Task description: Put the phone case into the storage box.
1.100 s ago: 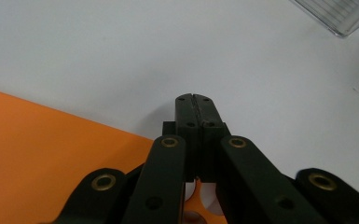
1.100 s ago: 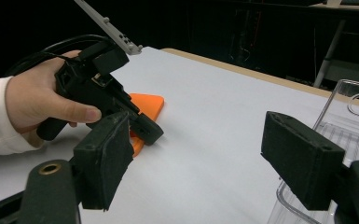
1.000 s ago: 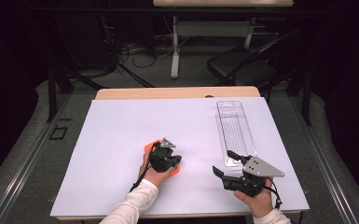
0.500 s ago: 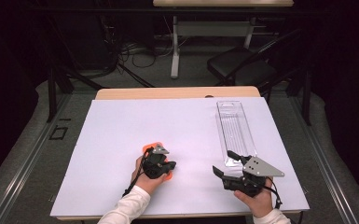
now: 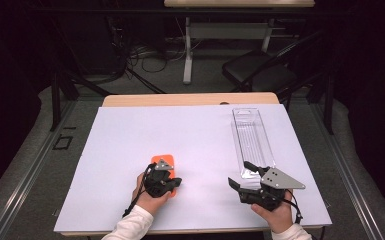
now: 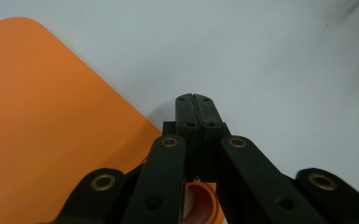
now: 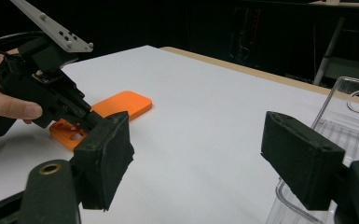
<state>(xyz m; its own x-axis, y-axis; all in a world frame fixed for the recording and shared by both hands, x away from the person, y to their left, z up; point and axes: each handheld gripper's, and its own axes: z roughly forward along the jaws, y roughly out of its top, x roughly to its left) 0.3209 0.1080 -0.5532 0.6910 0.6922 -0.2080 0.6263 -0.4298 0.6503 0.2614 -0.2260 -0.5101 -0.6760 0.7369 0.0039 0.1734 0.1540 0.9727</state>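
An orange flat piece [image 5: 163, 161] with rounded corners lies on the white sheet near the front. In the right gripper view its plate [image 7: 121, 104] has a lower tab with holes [image 7: 67, 134]. My left gripper [image 5: 170, 183] points down over it, jaws shut together. From the left gripper view [image 6: 193, 100] the tips lie just past the orange edge [image 6: 42, 121], over the white sheet, with nothing seen between them. My right gripper [image 5: 240, 175] rests at the front right, open and empty [image 7: 200, 154], aimed toward the left gripper [image 7: 86, 115].
A clear plastic tray [image 5: 252, 135] lies lengthwise at the right, its near end right beside my right gripper; its rim [image 7: 349, 93] appears in the right gripper view. The white sheet [image 5: 190, 130] covers the wooden table. A chair and desk legs stand beyond.
My left gripper has slid a little left and toward the person over the orange piece. The right gripper and the tray have not moved.
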